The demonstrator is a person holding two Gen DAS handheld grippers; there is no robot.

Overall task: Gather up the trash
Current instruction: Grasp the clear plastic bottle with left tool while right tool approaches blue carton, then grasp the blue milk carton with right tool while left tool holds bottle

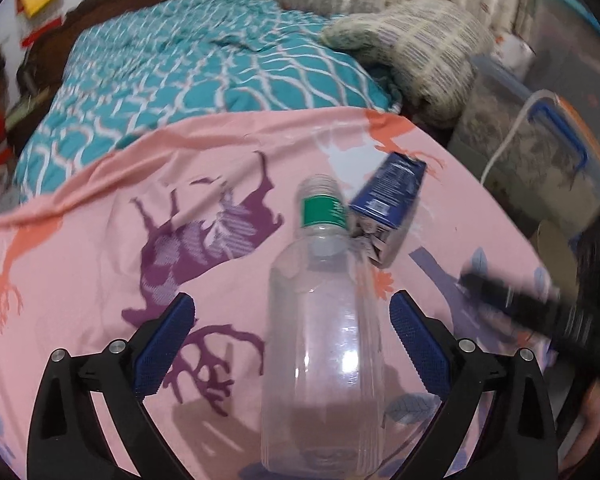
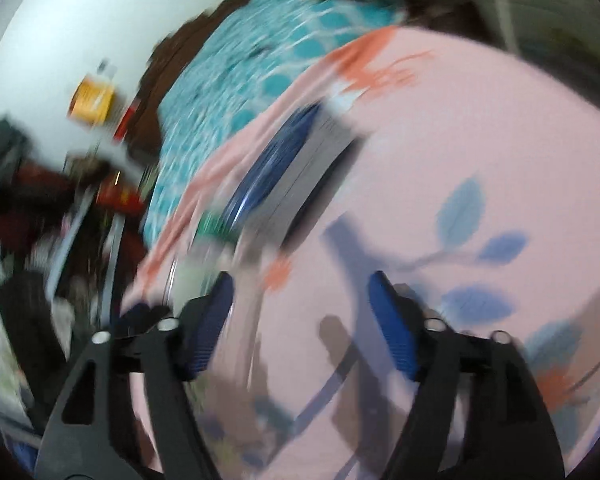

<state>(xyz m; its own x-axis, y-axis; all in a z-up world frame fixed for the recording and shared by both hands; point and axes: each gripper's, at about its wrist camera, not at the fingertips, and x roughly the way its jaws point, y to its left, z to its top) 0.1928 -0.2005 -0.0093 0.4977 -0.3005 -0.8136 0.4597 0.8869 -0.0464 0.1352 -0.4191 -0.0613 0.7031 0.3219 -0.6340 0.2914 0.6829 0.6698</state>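
Note:
An empty clear plastic bottle [image 1: 324, 340] with a green label [image 1: 324, 210] lies on the pink printed bedsheet [image 1: 100, 248], its neck pointing away from me. My left gripper [image 1: 292, 300] stands open around the bottle's body, and its blue pads do not touch it. A dark blue carton [image 1: 392, 192] lies against the bottle's neck on the right. The right wrist view is blurred: the same blue carton [image 2: 284, 172] lies ahead on the sheet, with the bottle's green label [image 2: 216, 226] beside it. My right gripper [image 2: 300, 280] is open over bare sheet with nothing between its fingers.
A teal patterned quilt [image 1: 180, 72] covers the far half of the bed, with a knitted cushion [image 1: 412, 52] at its right. Clear storage bins [image 1: 540, 168] stand beside the bed on the right. A blurred black shape [image 1: 520, 304] crosses the sheet at right.

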